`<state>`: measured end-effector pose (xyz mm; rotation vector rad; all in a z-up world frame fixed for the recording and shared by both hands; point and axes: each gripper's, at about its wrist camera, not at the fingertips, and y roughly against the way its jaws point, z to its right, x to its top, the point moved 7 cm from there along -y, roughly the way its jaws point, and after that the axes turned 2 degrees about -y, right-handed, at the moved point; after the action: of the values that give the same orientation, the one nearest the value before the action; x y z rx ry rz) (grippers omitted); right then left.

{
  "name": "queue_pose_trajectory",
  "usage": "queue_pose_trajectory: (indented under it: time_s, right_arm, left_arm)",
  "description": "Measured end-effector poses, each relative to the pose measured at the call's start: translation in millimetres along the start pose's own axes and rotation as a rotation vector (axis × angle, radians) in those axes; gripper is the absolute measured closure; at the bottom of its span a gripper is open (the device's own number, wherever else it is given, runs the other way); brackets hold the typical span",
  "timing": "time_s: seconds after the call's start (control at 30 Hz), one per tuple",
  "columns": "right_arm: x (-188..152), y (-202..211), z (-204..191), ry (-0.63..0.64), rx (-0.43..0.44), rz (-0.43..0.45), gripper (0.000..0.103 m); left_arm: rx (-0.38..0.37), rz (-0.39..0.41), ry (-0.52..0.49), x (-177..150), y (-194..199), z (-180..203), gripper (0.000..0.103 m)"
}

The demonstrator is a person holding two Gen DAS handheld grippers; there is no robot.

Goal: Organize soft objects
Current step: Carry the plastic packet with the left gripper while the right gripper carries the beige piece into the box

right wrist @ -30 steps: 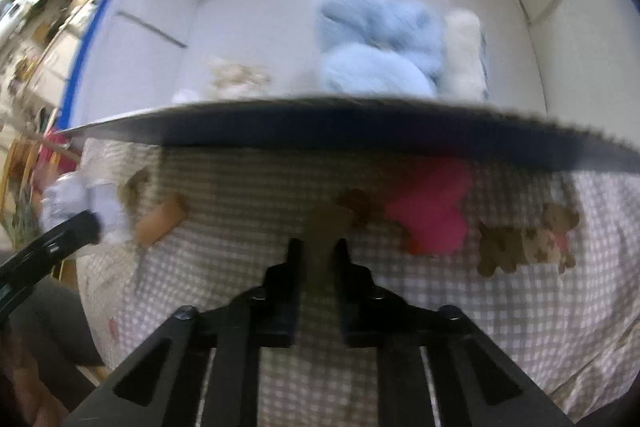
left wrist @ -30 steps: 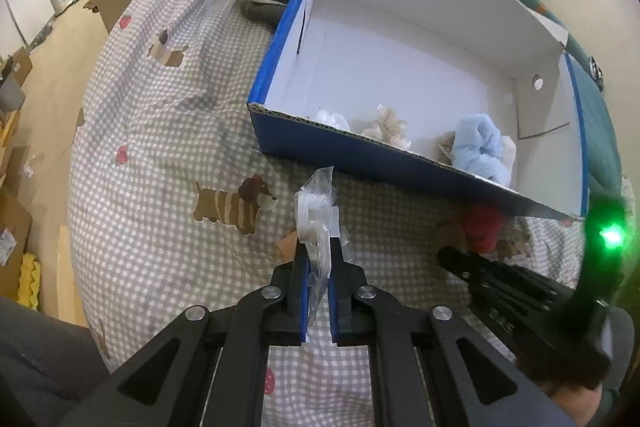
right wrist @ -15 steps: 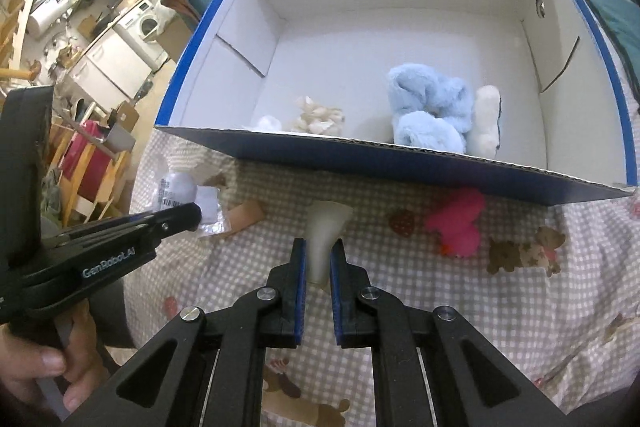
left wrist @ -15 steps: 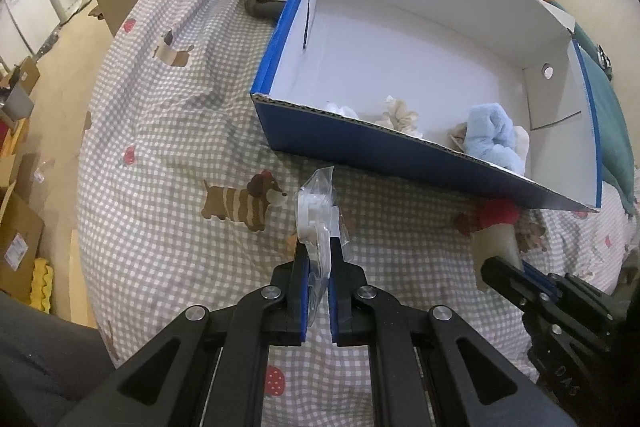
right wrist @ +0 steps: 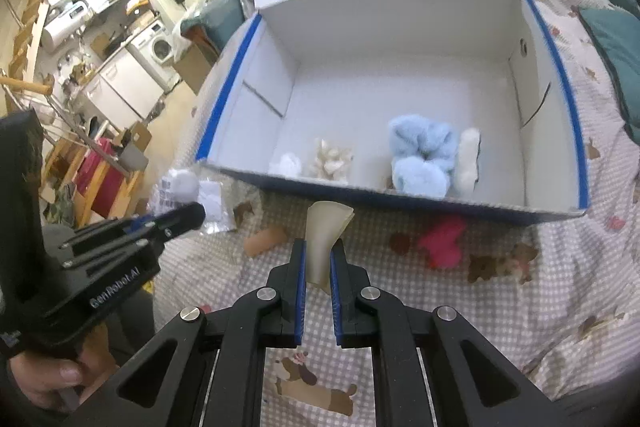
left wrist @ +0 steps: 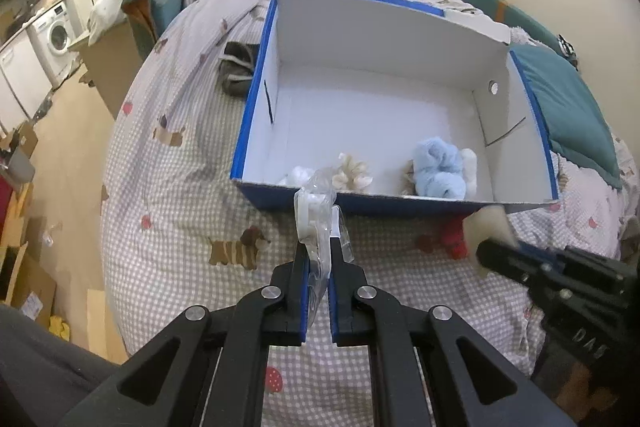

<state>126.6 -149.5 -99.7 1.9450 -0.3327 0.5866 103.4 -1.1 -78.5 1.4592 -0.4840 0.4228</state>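
Observation:
A blue cardboard box with a white inside lies open on the checked bedspread. Inside near its front wall lie a white puff, a cream tuft, a light blue fluffy scrunchie and a white soft roll. My left gripper is shut on a clear plastic bag with white cotton pads, held just before the box's front wall. My right gripper is shut on a beige sponge wedge, also above the bedspread in front of the box.
A dark grey sock-like item lies left of the box. A teal cushion lies to the right. The bed edge drops to the floor on the left, with a washing machine beyond. The bedspread's printed dogs and red shapes are only pattern.
Both grippers have risen and drawn back from the box, so its inside shows more fully. The right gripper lifted the beige sponge off the bedspread. The left still holds the bag.

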Motion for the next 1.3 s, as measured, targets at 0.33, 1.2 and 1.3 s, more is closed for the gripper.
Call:
queue_pose_trajectory:
  time_s: [0.33, 1.2, 1.3]
  right_arm:
    - [34.7, 19.3, 19.4, -0.026, 0.006, 0.109, 0.091]
    - [81.1, -31.0, 79.2, -0.169, -0.054, 0.137, 0.091]
    - [76.1, -38.0, 76.3, -0.169, -0.050, 0.114, 0.091]
  left_arm:
    - [-0.009, 0.034, 0.005, 33.1, 5.3, -4.2, 0.096]
    - [0.009, 0.017, 0.000, 96.4, -64.3, -6.7, 0.096]
    - [0.001, -0.002, -0.001, 88.3, -79.3, -5.3, 0.096]
